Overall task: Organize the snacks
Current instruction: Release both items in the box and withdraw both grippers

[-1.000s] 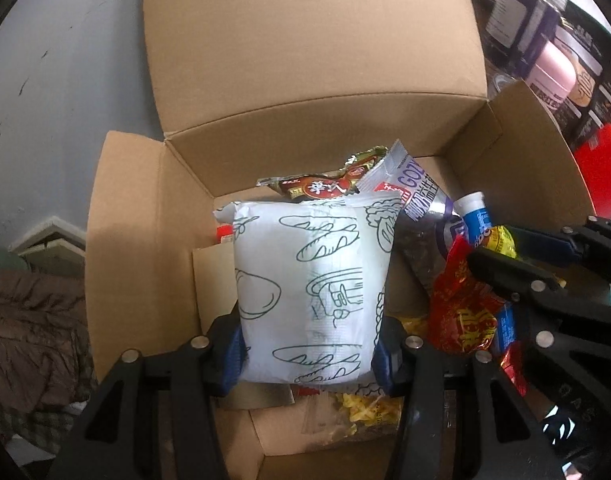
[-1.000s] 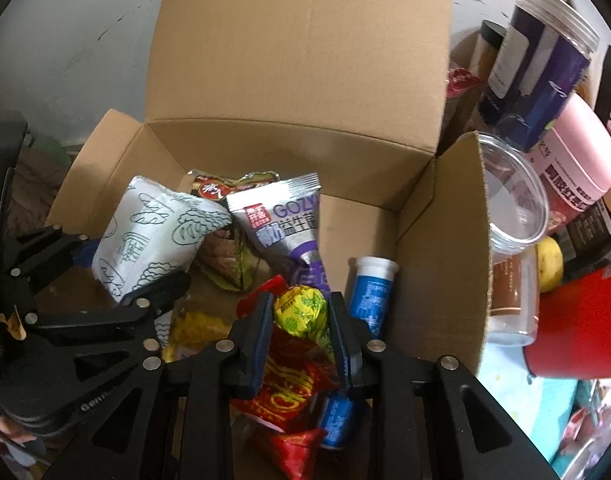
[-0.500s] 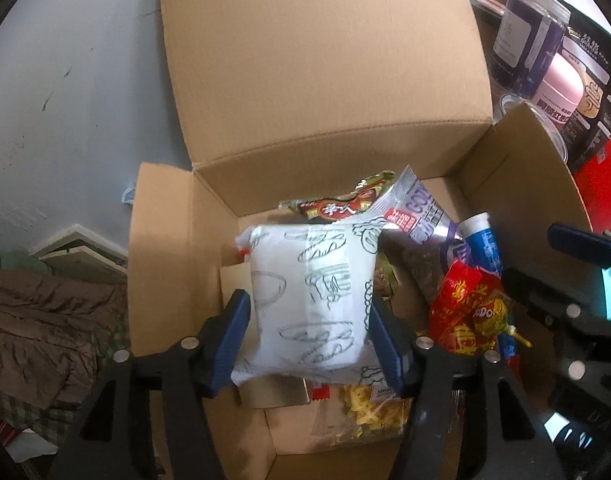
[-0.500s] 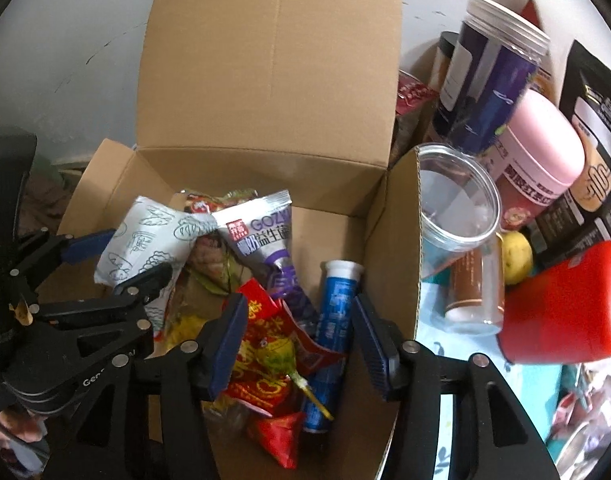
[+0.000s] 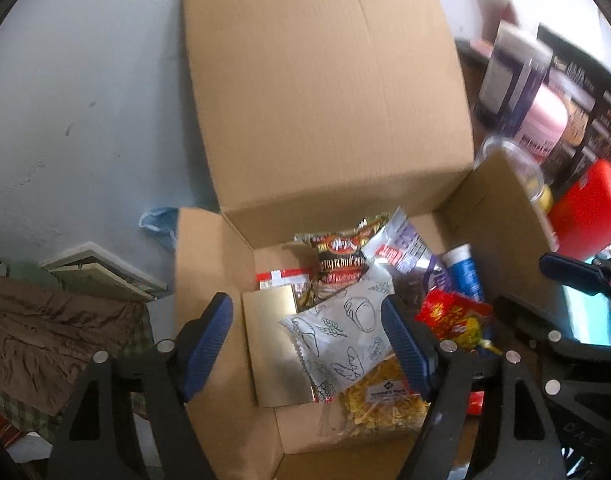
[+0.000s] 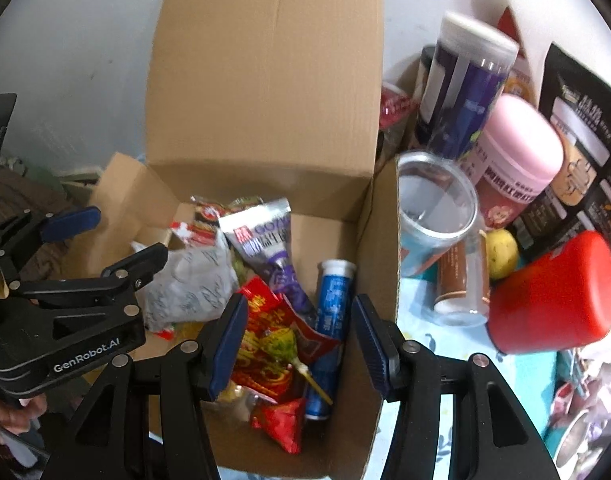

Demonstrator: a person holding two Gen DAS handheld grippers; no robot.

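inside the open cardboard box (image 5: 209, 320) the white bread-print packet (image 5: 345, 336) now lies tilted on top of the other snacks, between the gold card (image 5: 275, 344) and the red candy bag (image 5: 453, 316). a second ago the left tongs (image 5: 311, 344) pressed this packet on both sides and held it upright; now their jaws are opening, the blue pads stand away from it on either side, and it rests by itself. the left tongs hold nothing.

the right tongs (image 6: 299, 344) did the same with the green lollipop (image 6: 279, 342). one second ago they pinched it, and now the lollipop lies on the red candy bag, beside the blue tube (image 6: 329, 312), with the pads well apart from it. these tongs are about half open and empty.

both cameras also see more of the box than before, so i judge both hands are lifting away. for the task this means two snacks are placed in the box. other jars and the red container (image 6: 553, 296) stand on the surface outside at the right, perhaps next to sort.
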